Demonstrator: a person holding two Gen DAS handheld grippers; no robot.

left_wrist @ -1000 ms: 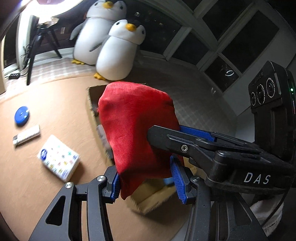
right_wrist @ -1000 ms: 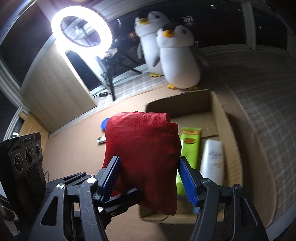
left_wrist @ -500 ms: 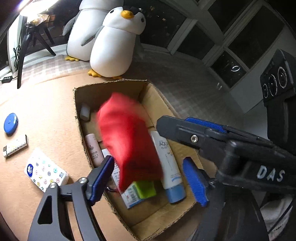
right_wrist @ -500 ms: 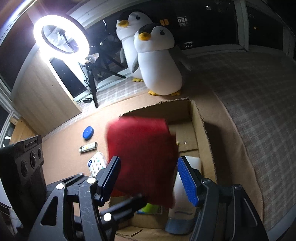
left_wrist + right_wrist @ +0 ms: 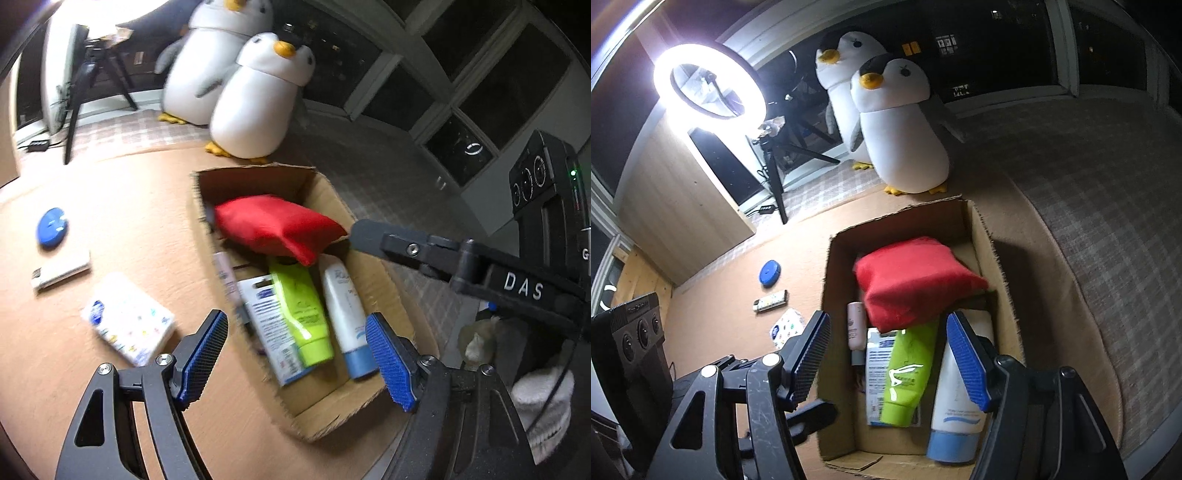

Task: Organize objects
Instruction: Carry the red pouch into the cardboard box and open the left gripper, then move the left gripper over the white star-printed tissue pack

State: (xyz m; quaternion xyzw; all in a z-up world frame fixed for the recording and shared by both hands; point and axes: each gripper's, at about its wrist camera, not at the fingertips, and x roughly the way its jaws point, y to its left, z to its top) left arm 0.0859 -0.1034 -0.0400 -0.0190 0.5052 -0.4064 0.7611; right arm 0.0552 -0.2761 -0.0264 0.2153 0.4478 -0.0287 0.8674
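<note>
A red cloth pouch lies in the far part of the open cardboard box, on top of a green tube, a white tube with a blue cap, a white-and-blue carton and a small pink bottle. My left gripper is open and empty above the box's near end. My right gripper is open and empty above the box.
On the brown mat left of the box lie a tissue pack, a white lighter-like stick and a blue disc. Two plush penguins stand behind the box. A ring light on a tripod stands far left.
Both grippers held the red pouch over the box a second ago. They opened, the pouch dropped into the box, and both grippers drew back.
</note>
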